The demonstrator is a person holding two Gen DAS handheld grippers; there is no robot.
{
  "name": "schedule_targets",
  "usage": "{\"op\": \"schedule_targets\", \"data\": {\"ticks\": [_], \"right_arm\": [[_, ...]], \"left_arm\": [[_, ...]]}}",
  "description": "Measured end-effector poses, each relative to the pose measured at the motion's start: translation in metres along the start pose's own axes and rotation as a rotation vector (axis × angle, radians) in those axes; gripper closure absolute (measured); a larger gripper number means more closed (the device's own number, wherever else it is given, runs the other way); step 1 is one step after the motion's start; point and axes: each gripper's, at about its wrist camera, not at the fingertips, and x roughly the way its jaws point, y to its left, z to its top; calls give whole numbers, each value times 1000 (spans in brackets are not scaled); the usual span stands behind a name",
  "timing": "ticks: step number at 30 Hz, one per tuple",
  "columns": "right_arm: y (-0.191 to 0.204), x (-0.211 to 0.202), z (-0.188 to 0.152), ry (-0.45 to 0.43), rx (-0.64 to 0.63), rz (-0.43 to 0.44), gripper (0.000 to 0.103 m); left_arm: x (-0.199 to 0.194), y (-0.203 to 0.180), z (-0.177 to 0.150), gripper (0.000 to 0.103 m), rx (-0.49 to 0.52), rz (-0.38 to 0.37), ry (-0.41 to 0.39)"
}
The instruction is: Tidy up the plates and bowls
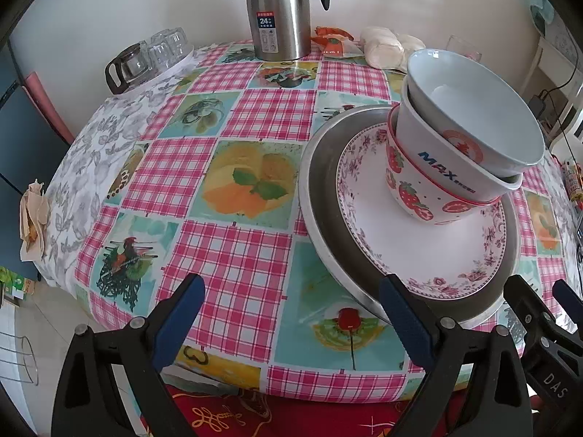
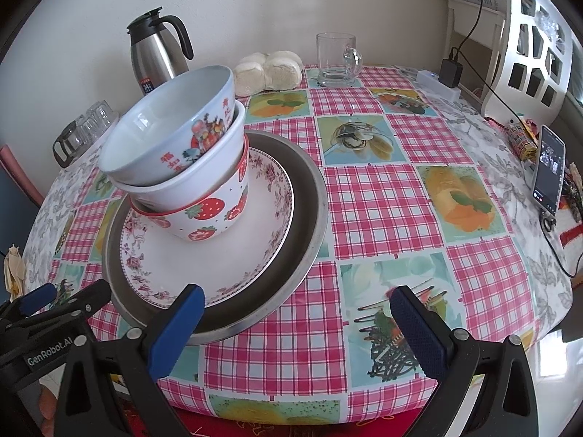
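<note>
Your left gripper (image 1: 291, 302) and right gripper (image 2: 297, 307): jaws spread, holding nothing. On the counter (image 2: 382, 196), a metal tray (image 2: 313, 196) carries a floral plate (image 2: 226, 255) and three stacked bowls: strawberry bowl (image 1: 408, 196), "MAX" bowl (image 1: 437, 167), top bowl (image 2: 160, 138). Thermos (image 1: 278, 11) label: "24".

Thermos (image 1: 280, 11) top cut off

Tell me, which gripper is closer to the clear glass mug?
Right. The right gripper sits open at the table's near edge, the glass mug far across. The left gripper sits further left, beyond the metal tray.
</note>
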Motion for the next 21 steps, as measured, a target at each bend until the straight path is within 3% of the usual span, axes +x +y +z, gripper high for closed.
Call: {"op": "schedule_targets", "data": {"ticks": [21], "right_arm": [[0,2,-1,8,-4,-1,0]], "left_arm": [[0,2,-1,7,-4,14,1]]}}
